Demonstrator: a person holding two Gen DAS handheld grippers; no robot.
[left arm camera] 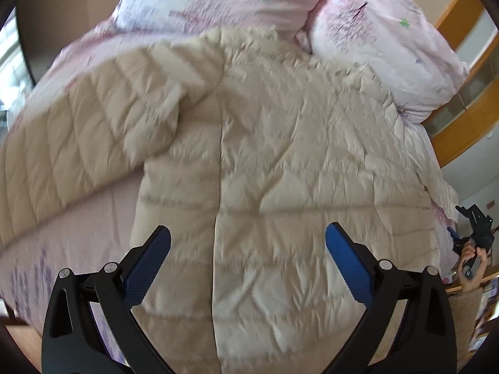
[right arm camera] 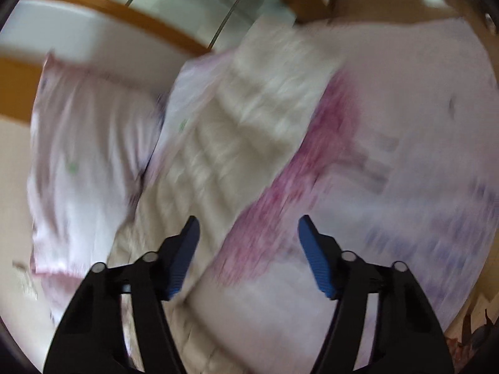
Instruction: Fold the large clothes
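Your left claw (left arm camera: 248, 261) hangs spread wide above the cream quilted down jacket (left arm camera: 280, 162), with nothing between its blue pads (left arm camera: 347, 268). The jacket lies flat on the bed (left arm camera: 90, 227), over the pale pink printed sheet, its centre seam running straight up between your fingers. One sleeve (left arm camera: 78, 131) stretches out to the left across the sheet; the fuzzy collar (left arm camera: 249, 35) lies at the far end, just against two pink floral pillows (left arm camera: 374, 31). At the far right edge of the left wrist view, your right claw (left arm camera: 474, 227) shows small, gripped in your hand (left arm camera: 469, 258), off the side of the bed.

The right wrist view is heavily blurred. Your right claw (right arm camera: 249, 249) is also spread apart and holds nothing. Beyond it a strip of the jacket (right arm camera: 234, 131) lies on the sheet, beside a pillow (right arm camera: 87, 143) on the left, with a wooden headboard (right arm camera: 118, 15) behind.
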